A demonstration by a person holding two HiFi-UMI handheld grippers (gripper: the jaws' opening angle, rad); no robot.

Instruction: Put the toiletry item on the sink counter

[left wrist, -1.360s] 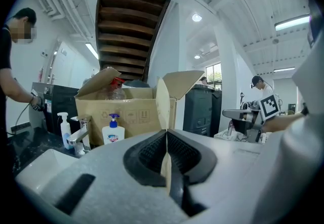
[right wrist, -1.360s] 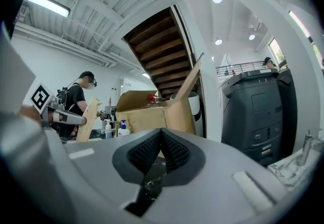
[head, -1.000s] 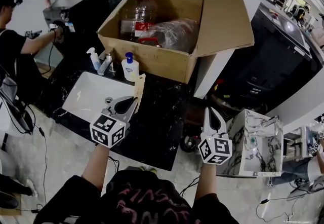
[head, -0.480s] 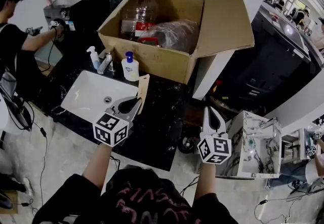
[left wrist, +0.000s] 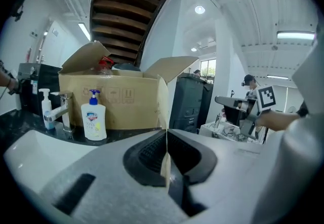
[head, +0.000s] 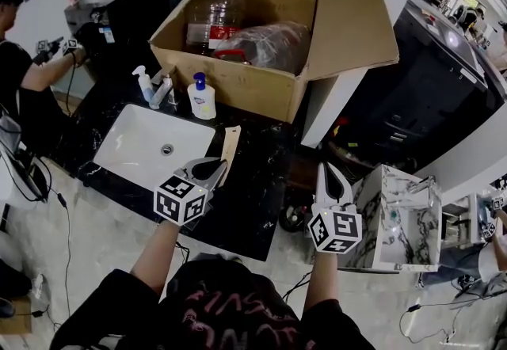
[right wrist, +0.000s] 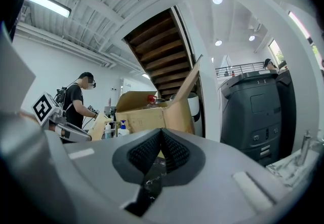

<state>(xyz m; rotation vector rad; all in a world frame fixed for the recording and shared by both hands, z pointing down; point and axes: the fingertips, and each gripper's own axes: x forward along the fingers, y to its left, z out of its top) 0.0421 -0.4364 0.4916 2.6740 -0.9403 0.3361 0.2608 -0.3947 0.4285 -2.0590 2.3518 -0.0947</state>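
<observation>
**Left gripper holding a flat beige item over the sink desk**

We see the left gripper (head: 215,168) with its fingers (left wrist: 111,177) pressed shut on a flat beige item (head: 230,142), which appears edge-on in the left gripper view. The item reaches over the black desk (head: 265,174), just beside the right rim of the white basin (head: 127,146); we cannot tell whether it touches the desk. The gripper's marker cube hangs past the desk's near edge. Open desk lies between the basin and the desk's right edge. The back of the desk is taken by a cardboard box (head: 238,91), with a blue-pump soap bottle (head: 202,99), a faucet (head: 162,91) and a smaller pump bottle (head: 143,84) in front of it. The right gripper (head: 328,170) hangs beyond the desk's right edge, its fingers (right wrist: 202,182) closed on nothing, beside a white marbled cabinet (head: 400,218). Compared with a second ago, the item's far end has drawn back from the soap bottle toward the near edge, while the right gripper keeps its place.
</observation>
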